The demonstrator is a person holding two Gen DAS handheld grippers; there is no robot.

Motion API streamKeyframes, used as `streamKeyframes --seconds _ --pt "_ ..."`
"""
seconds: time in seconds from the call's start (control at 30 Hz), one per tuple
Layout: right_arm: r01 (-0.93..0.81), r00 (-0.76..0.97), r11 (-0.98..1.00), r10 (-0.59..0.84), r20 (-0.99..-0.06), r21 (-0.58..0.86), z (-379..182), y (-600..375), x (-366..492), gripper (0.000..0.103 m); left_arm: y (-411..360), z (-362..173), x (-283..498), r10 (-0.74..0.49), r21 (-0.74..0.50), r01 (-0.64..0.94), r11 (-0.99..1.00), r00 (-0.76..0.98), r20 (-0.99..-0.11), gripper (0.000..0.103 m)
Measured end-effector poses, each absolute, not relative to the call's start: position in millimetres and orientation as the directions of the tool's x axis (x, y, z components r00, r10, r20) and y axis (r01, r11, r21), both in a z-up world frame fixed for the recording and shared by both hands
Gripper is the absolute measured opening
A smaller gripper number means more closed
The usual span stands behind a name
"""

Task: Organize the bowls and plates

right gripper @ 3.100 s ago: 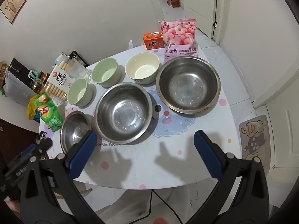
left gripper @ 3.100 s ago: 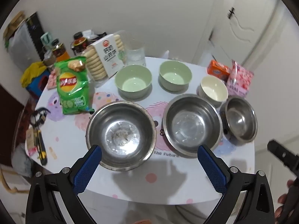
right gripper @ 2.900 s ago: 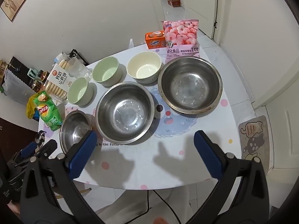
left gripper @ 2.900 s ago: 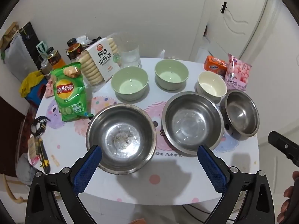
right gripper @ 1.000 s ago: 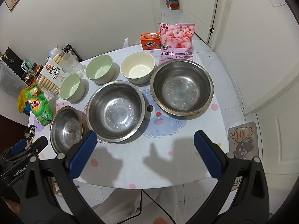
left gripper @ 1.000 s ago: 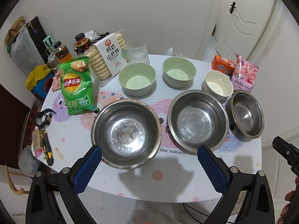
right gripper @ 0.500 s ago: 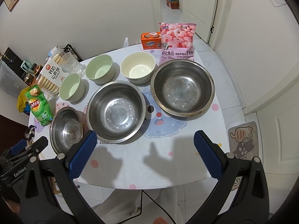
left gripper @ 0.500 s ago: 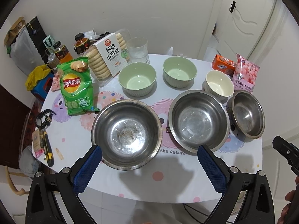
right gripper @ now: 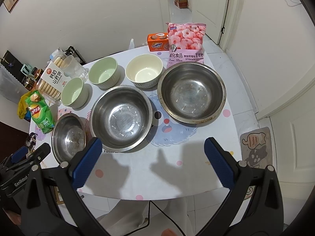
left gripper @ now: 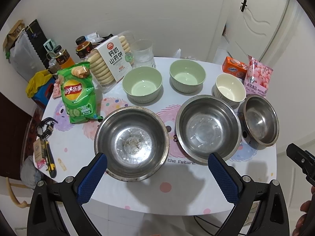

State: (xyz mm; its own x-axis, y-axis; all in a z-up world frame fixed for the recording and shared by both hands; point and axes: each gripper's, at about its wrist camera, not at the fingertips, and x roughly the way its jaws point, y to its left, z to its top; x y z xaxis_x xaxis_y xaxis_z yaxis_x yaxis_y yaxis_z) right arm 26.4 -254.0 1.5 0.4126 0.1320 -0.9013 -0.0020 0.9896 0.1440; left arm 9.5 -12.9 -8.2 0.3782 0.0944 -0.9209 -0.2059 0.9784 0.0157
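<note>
1. Since the earlier frames nothing on the worktop (left gripper: 177, 179) has moved; both views have only drifted slightly.
2. Left hand-held gripper (left gripper: 157, 173) and right hand-held gripper (right gripper: 153, 157) hover spread wide, holding nothing.
3. The three steel bowls sit upright, mouths up, no long axis: the left steel bowl (left gripper: 131, 143) just ahead of the left hand-held gripper, the middle steel bowl (right gripper: 121, 118) ahead-left of the right, the right steel bowl (right gripper: 192, 91) ahead-right.
4. Two green bowls (left gripper: 142, 84) and a cream bowl (left gripper: 230, 88) stand beyond.

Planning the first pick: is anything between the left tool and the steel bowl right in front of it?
Nothing visible. The left tool is open above bare table, and the steel bowl sits directly ahead between its fingers' lines, unobstructed.
</note>
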Motion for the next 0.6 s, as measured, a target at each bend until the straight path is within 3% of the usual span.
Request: streamKeyframes --seconds 0.3,0.6 --pt "0.01 0.399 0.987 0.143 -0.906 0.161 -4 -260 29 0.103 -23 -13 15 0.08 0.014 -0.173 0.985 0.38 -0.921 0.103" --pt "0.178 0.396 0.973 0.064 -0.916 0.145 -12 -340 41 0.103 -108 -23 53 -0.022 0.002 0.058 0.998 0.413 -0.911 0.103"
